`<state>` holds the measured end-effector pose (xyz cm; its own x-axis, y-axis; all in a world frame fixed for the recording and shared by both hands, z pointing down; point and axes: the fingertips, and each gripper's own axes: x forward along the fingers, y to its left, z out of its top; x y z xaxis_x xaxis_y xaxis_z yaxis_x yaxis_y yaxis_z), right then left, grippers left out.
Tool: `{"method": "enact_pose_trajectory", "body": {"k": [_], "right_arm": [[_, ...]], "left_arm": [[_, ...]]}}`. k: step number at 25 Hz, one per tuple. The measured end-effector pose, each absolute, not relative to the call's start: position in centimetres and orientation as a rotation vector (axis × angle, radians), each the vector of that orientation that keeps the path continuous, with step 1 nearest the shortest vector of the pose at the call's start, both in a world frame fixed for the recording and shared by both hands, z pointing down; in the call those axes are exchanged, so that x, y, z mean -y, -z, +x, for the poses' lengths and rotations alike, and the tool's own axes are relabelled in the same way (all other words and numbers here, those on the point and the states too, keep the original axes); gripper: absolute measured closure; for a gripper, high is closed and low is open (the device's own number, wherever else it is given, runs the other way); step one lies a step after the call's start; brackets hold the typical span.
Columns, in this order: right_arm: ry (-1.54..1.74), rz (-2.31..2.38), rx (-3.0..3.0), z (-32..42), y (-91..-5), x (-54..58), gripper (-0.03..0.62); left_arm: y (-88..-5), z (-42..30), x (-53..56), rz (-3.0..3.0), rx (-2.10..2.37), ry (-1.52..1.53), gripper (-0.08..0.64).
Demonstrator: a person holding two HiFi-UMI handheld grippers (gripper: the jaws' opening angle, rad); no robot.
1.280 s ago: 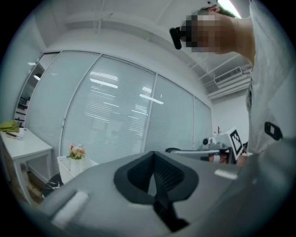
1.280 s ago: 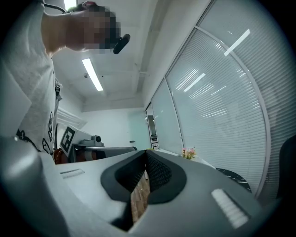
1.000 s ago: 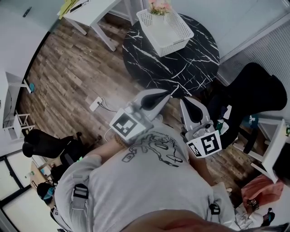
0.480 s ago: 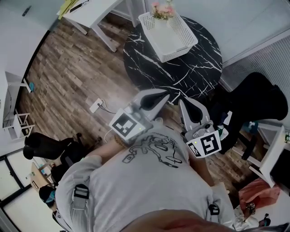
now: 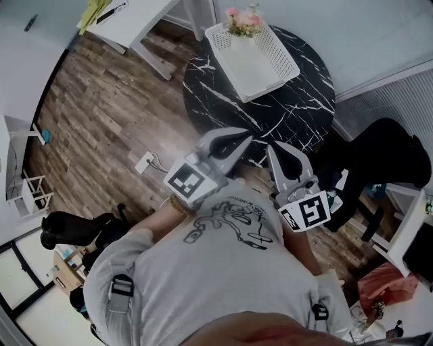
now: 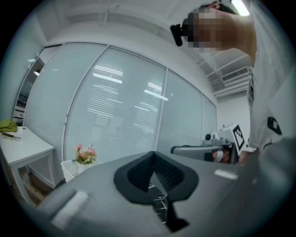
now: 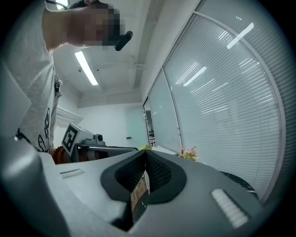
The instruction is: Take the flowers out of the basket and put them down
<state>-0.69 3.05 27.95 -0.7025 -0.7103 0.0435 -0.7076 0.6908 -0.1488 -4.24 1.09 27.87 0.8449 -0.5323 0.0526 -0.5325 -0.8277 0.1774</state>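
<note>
Left tool (image 5: 246, 137), right tool (image 5: 273, 150) both closed, empty, nearer table (image 5: 298, 105); flowers (image 5: 243, 20) remain in basket (image 5: 289, 66).

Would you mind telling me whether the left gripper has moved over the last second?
Yes. The left gripper has advanced toward the round black table, reaching further over its near edge.

readable text, numbers, brands: none that you can make out.
- marker cube (image 5: 187, 182) of your left gripper (image 5: 247, 134): black-and-white square pattern, no letters.
- marker cube (image 5: 308, 214) of your right gripper (image 5: 273, 149): like pattern, no digits.
- your grey shirt (image 5: 223, 270): line-drawn print, no legible wording.
</note>
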Motion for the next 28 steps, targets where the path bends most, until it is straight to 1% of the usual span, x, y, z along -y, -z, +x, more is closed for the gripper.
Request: {"method": "enact_pose_trajectory", "body": {"k": [10, 14, 22, 28], "right_arm": [[0.247, -1.246, -2.895, -3.0, -29.2, 6.1, 0.581], [0.255, -1.295, -2.898, -2.8, -30.2, 10.3, 0.561], [0.269, -1.376, -2.914, -3.1, -33.7, 17.8, 0.532], [0.272, -1.416, -2.944, -3.1, -37.5, 23.6, 0.459]], "left_arm": [[-29.2, -7.9, 8.7, 2.869, 0.828, -0.079, 0.555], [-30.3, -9.1, 12.9, 2.875, 0.840, -0.123, 0.554], [-34.5, -10.3, 20.6, 2.882, 0.819, -0.242, 0.523], [-38.7, -11.2, 26.4, 2.880, 0.819, -0.351, 0.489]]}}
